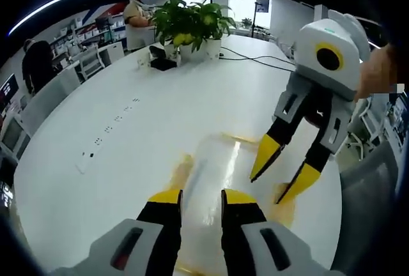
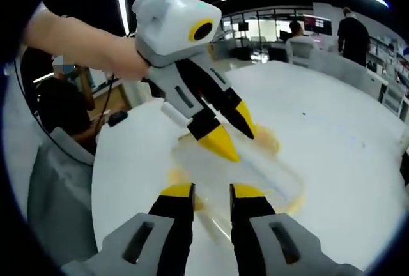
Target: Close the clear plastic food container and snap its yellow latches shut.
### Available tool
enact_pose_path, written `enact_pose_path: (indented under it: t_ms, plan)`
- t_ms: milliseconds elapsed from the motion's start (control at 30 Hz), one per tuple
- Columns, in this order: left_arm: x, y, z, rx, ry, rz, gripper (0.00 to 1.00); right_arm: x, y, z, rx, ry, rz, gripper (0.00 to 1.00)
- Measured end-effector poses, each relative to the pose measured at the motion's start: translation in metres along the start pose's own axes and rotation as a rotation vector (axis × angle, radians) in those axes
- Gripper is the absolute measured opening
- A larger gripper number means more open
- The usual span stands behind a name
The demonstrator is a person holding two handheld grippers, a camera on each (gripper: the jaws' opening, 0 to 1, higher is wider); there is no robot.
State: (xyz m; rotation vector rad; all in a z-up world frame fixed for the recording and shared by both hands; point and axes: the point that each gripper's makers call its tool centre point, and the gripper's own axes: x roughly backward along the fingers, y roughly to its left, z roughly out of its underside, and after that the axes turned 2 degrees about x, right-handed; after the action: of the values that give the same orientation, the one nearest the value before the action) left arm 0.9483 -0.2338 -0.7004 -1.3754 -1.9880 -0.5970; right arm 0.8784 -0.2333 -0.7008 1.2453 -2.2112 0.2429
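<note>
A clear plastic container [image 1: 214, 167] with its lid on lies on the white table [image 1: 128, 122], blurred, with yellow latches [image 1: 181, 165] at its sides. My left gripper [image 1: 202, 197] hovers open over the near end of the lid. My right gripper [image 1: 271, 188] comes in from the right, open, its yellow tips pointing down at the container's right edge by a latch [image 1: 286, 209]. In the right gripper view the container [image 2: 268, 167] lies ahead of my right gripper [image 2: 211, 191]. The left gripper [image 2: 235, 137], held by a hand, points down at the container's far side.
A potted plant [image 1: 192, 23] and black cables [image 1: 255, 59] sit at the table's far end, with people and chairs beyond. A row of small sockets [image 1: 108, 129] runs along the table's left. A seated person [image 2: 61, 113] and a grey chair [image 2: 57, 186] are close by.
</note>
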Motion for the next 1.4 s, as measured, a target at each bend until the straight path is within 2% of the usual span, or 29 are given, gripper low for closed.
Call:
enact_pose_path:
  t_ms: [167,333,433,533,600,733,933,1167,1400]
  plan:
    - [-0.002,0.003,-0.001,0.006,0.007,-0.001,0.18,-0.001,0.008,0.003,0.115,0.016,-0.016,0.26]
    - [-0.003,0.005,-0.001,0.007,0.011,-0.002,0.19,-0.002,0.010,0.006,0.183,0.034,-0.010,0.27]
    - [-0.004,0.006,-0.002,0.011,0.013,0.000,0.19,-0.003,0.008,0.008,0.265,0.051,0.005,0.28]
    - [-0.005,0.006,-0.002,0.010,0.019,0.002,0.20,-0.003,0.008,0.010,0.289,0.052,0.016,0.27]
    - [-0.006,0.006,-0.002,0.010,0.024,0.008,0.20,-0.003,0.004,0.011,0.337,0.063,0.044,0.27]
    - [-0.009,0.008,-0.004,0.010,0.028,0.020,0.21,-0.004,0.006,0.012,0.391,0.064,0.053,0.27]
    - [-0.013,0.009,-0.006,0.003,0.044,0.047,0.21,-0.006,0.003,0.014,0.449,0.069,0.071,0.26]
    - [-0.017,0.013,-0.008,-0.004,0.063,0.084,0.22,-0.008,0.002,0.012,0.467,0.062,0.078,0.25]
    - [-0.022,0.017,-0.007,0.043,0.092,0.144,0.22,-0.010,0.002,0.011,0.475,0.060,0.080,0.24]
